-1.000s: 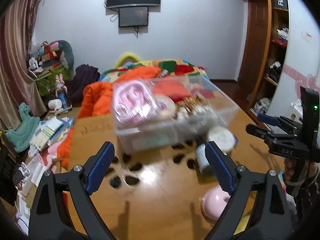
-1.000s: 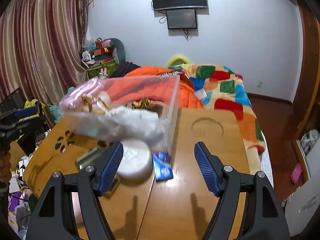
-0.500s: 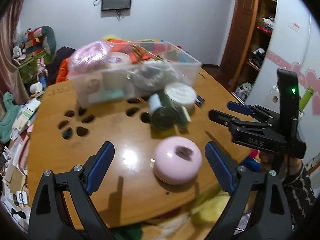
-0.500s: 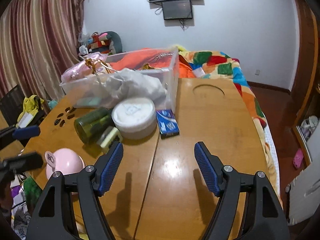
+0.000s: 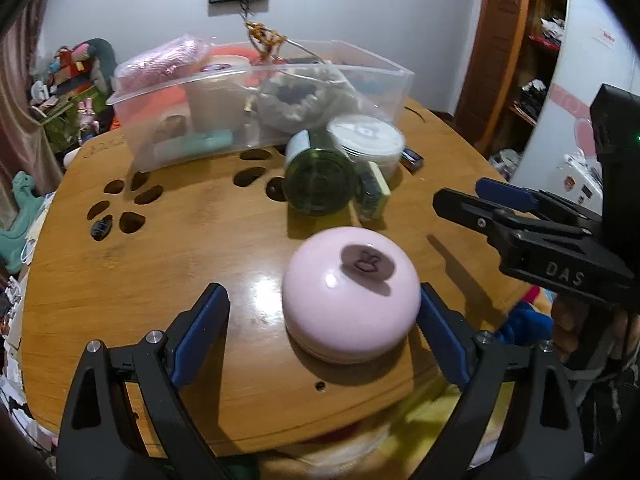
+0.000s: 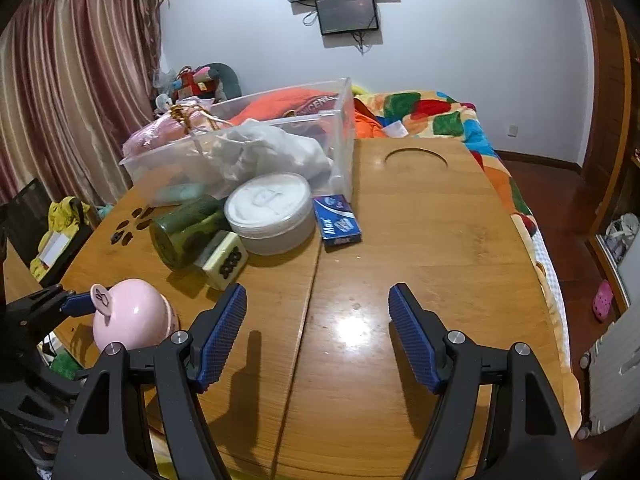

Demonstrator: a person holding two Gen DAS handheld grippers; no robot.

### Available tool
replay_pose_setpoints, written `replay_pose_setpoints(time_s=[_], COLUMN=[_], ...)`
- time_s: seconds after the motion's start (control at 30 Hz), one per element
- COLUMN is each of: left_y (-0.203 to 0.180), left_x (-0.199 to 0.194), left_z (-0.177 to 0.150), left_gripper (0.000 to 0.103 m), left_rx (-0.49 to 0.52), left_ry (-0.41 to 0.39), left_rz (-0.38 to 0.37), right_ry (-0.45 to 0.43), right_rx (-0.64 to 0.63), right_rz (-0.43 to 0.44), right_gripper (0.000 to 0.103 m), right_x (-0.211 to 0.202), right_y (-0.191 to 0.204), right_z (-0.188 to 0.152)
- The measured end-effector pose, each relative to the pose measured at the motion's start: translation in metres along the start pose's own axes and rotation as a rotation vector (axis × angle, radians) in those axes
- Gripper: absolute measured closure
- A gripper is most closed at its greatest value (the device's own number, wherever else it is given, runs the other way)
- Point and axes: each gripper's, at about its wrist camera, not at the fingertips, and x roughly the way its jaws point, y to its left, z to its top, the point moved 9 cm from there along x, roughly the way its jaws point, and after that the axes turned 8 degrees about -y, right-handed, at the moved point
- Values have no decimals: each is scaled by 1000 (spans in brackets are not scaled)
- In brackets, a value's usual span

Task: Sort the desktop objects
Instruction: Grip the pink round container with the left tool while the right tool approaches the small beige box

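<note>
A round pink container [image 5: 351, 294] sits near the front edge of the wooden table [image 5: 180, 248]; it also shows in the right wrist view [image 6: 130, 318]. My left gripper [image 5: 320, 316] is open, its fingers on either side of the container, the right pad close against it. My right gripper [image 6: 318, 324] is open and empty above bare table [image 6: 420, 240]; it shows at the right of the left wrist view [image 5: 480, 200]. A green jar [image 6: 184, 232] lies on its side beside a white round tub [image 6: 270, 212], a cream cube [image 6: 224, 258] and a blue box [image 6: 336, 224].
A clear plastic bin [image 5: 256, 108] with a pink bundle, a grey pouch and other items stands at the back of the table. Paw-shaped cut-outs [image 5: 120, 208] pierce the tabletop. A bed with a colourful quilt [image 6: 436, 116] lies behind; a shelf stands at the right.
My left gripper has dropped and moved forward around the pink container, which was further ahead before. My right gripper has tilted down; the table objects now sit further from it.
</note>
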Motion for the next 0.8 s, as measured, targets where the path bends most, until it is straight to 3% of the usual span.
replay_pose_setpoints(time_s=[0.07, 0.2, 0.37, 0.47, 0.53, 0.6, 0.8], left_y=[1, 6, 21, 27, 31, 35, 47], left_x=[0, 0, -4, -5, -6, -6, -9], left_z=[1, 3, 5, 6, 6, 6, 8], left_gripper=[12, 29, 39, 39, 39, 39, 39], left_rx=[-4, -20, -42, -53, -58, -67, -103], left_ry=[-18, -48, -71, -81, -87, -90, -96], left_rz=[3, 15, 33, 40, 47, 49, 52], right_ry=[-2, 11, 30, 38, 43, 41, 42], right_rx=[-12, -15, -53, -83, -104, -127, -141], right_rz=[4, 30, 57, 66, 58, 29, 21], right_gripper=[33, 33, 33, 34, 38, 54, 70], right_x=[1, 8, 18, 25, 31, 35, 42], right_y=[5, 17, 37, 48, 53, 55, 60], right_z=[0, 0, -1, -2, -2, 0, 5])
